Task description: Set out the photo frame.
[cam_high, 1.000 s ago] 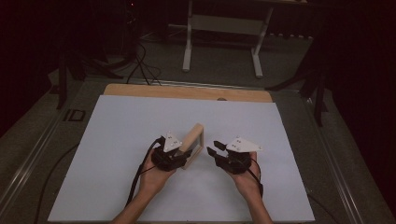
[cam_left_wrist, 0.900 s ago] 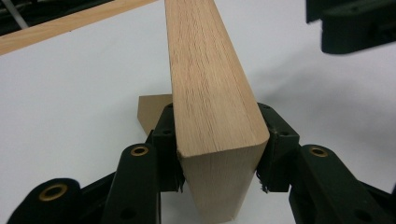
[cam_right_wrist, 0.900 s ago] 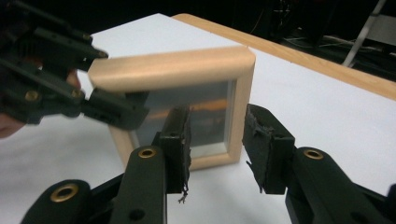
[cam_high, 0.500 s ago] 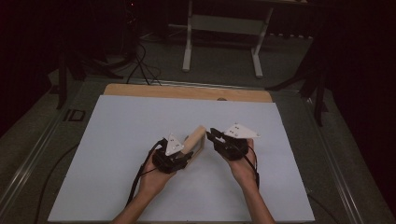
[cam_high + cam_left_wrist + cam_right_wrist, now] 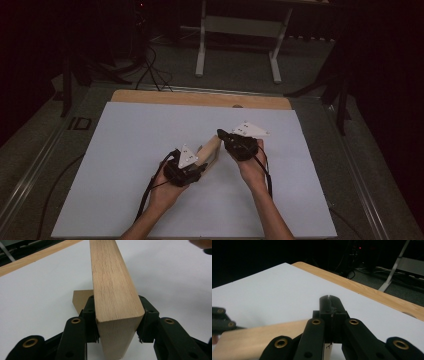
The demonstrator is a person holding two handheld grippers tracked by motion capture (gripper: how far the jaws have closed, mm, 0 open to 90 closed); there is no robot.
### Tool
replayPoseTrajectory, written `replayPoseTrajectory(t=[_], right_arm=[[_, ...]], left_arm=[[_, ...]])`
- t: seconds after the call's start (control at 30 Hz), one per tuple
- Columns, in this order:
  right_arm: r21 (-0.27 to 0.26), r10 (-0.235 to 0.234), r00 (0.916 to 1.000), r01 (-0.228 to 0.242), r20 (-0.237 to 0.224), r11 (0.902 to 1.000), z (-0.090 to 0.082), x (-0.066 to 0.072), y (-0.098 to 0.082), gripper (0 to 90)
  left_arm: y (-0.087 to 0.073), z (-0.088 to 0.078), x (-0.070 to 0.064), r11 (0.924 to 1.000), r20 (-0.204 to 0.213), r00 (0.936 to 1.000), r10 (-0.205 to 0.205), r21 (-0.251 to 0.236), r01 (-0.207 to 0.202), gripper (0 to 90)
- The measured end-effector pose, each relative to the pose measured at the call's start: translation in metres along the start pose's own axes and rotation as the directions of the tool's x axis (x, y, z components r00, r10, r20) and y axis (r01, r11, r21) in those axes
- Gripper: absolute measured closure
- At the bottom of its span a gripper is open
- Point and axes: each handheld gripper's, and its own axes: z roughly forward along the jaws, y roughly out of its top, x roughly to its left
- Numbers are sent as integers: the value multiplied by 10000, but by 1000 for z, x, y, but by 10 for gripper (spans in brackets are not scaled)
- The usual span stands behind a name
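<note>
A pale wooden block (image 5: 211, 148) (image 5: 112, 287) is tilted up off the white sheet, its near end clamped between the pads of my left gripper (image 5: 200, 168) (image 5: 117, 326), which is shut on it. A flat brown piece (image 5: 80, 299) shows behind the left jaw. My right gripper (image 5: 223, 135) (image 5: 329, 300) hovers at the block's far upper end; its jaws have just been closing and now stand together with nothing between them. The block (image 5: 259, 340) lies below and left of those jaws, with the left gripper (image 5: 220, 320) at that view's left edge.
The white sheet (image 5: 125, 150) covers a wooden tabletop whose bare strip (image 5: 200, 98) runs along the far edge. Beyond it stand a metal frame's legs (image 5: 201, 50) and floor cables (image 5: 150, 65). A cable trails from each gripper toward the near edge.
My right gripper moved from the block's right side up and toward its far end, and its jaws came together. The left gripper kept still with the block.
</note>
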Motion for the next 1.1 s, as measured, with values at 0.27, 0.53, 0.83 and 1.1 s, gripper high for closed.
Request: replayPoseTrajectory(t=[0.27, 0.53, 0.83, 1.1], right_arm=[[483, -253, 9997, 250, 52, 9985, 22, 4, 3, 900], [826, -140, 9999, 134, 65, 9965, 33, 0, 3, 900], [1080, -251, 9996, 233, 154, 9939, 34, 1, 2, 900], [1168, -212, 9996, 186, 207, 9930, 32, 0, 1, 900]], left_arm=[[0, 0, -1, 10000, -11, 10000, 71, 7, -71, 601], [0, 0, -1, 10000, -26, 10000, 83, 18, -83, 601], [-1, -1, 0, 10000, -126, 9999, 64, 13, -64, 595], [-2, -2, 4, 9999, -273, 9995, -131, 16, 131, 590]])
